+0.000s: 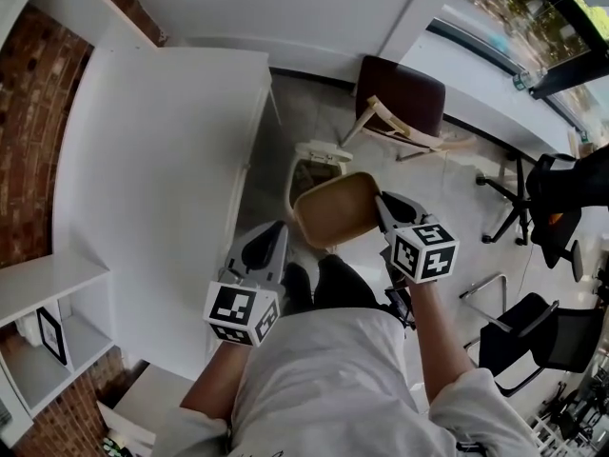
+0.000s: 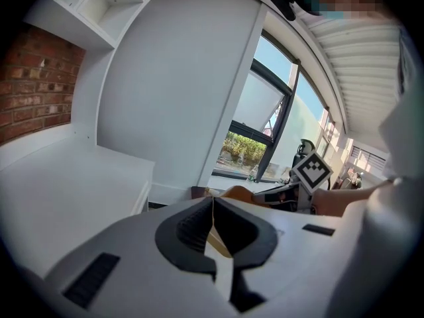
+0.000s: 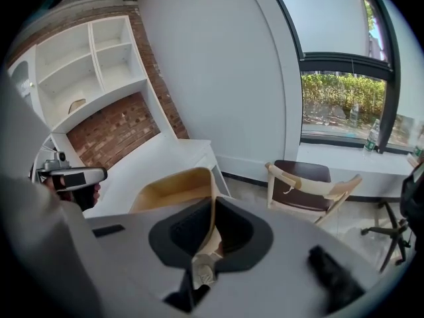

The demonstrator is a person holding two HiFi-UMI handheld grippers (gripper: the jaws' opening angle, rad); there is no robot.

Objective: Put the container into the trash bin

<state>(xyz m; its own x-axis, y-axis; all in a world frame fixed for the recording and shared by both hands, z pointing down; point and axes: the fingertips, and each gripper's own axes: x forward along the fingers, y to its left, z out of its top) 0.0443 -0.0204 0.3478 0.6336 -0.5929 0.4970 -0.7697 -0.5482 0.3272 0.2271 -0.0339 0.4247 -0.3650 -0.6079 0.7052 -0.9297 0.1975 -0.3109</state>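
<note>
Container (image 1: 333, 209) in right hand-held gripper (image 1: 383, 208), near trash bin (image 1: 318, 152)

The left tongs (image 2: 212, 201) are pointing across the room. Their black jaws are meeting tip to tip, with only a tan sliver showing through the slit lower down. Just beyond the tips, the rim of a tan container (image 2: 237, 192) is peeking over them. The right tongs (image 2: 264, 194) are reaching to it from the right (their marker cube (image 2: 311, 171) is standing on one corner), with a hand (image 2: 339, 201) behind. A white table (image 2: 66, 177) is running along the left against a brick wall (image 2: 30, 91), with white shelves (image 2: 99, 2) above. A tall dark-framed window (image 2: 262, 128) is showing greenery outside.
</note>
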